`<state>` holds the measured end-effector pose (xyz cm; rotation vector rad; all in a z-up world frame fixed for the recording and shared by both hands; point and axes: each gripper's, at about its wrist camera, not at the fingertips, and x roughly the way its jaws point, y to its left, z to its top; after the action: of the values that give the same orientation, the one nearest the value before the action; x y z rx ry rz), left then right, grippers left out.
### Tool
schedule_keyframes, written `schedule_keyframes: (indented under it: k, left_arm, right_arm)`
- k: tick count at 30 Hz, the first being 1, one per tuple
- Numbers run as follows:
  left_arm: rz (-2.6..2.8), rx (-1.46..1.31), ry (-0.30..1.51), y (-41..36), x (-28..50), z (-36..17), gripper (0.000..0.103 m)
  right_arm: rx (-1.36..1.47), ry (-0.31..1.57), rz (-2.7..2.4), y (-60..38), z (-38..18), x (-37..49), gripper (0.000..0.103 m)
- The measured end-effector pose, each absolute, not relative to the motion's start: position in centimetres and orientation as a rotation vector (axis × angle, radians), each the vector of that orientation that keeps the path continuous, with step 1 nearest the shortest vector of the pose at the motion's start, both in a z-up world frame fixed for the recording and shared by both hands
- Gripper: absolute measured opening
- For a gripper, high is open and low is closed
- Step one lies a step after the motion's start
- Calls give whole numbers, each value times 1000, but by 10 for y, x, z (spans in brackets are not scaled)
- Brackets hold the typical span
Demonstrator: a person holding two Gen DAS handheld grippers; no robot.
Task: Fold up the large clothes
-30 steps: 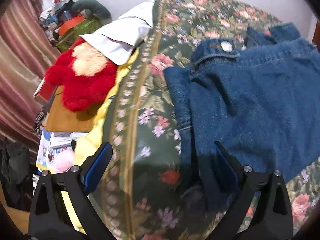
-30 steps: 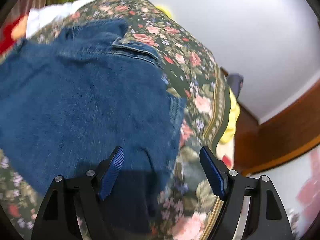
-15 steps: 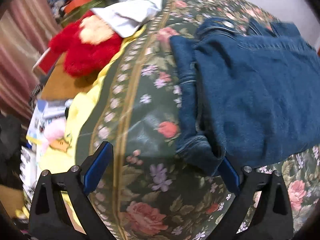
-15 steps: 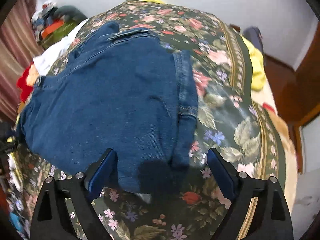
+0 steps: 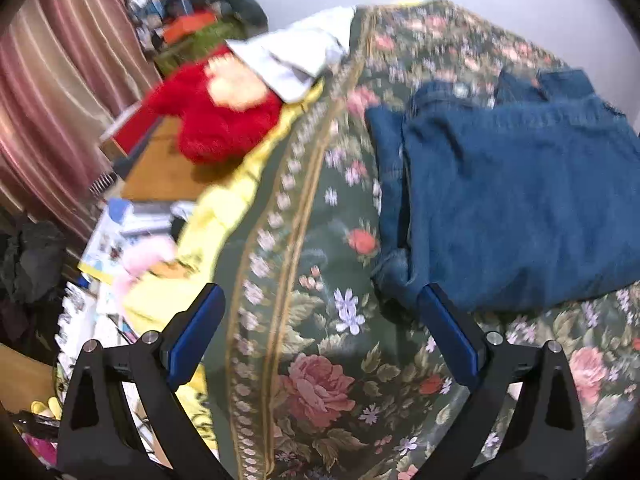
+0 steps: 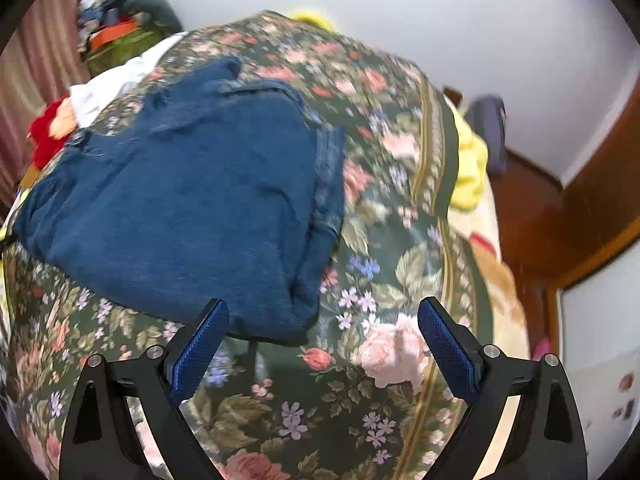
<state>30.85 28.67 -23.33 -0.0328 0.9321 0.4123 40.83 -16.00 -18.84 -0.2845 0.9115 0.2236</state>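
The jeans (image 5: pixel 520 208) lie folded on the bedspread (image 5: pixel 320 360), which covers the bed. In the left wrist view they sit at the right, the plush toy (image 5: pixel 224 120) well apart at the left, off the bedspread's edge. A shirt (image 5: pixel 296 56) lies just behind the toy, a pile (image 5: pixel 192 20) farther back. Papers (image 5: pixel 120 240) lie near left, below the toy. The wall (image 6: pixel 440 20) stands beyond the bed.

The left tool (image 5: pixel 322 330) stands wide apart at the bottom of the frame, nothing between its blue pads, above a floral bedspread (image 5: pixel 320 240). Folded blue denim jeans (image 5: pixel 516 208) lie at the right, their lower corner just beyond the right pad. A red plush toy (image 5: pixel 224 120) sits upper left beside white cloth (image 5: pixel 292 56).
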Motion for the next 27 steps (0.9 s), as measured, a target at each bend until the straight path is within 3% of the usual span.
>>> schedule_keyframes:
  k: [6, 12, 17, 23, 27]
  left_arm:
    - [355, -59, 775, 264, 302, -183, 100]
    - [264, -113, 664, 235, 298, -170, 100]
    - [229, -267, 693, 231, 308, -205, 100]
    - [204, -556, 852, 245, 323, -272, 100]
    - [162, -724, 867, 248, 326, -296, 100]
  right_arm:
    - [-306, 796, 311, -120, -154, 394, 95]
    - [-283, 742, 423, -70, -150, 386, 95]
    - [-334, 737, 467, -33, -169, 390, 95]
    - [-356, 897, 490, -10, -217, 424, 95]
    - [-384, 971, 490, -10, -245, 438, 96]
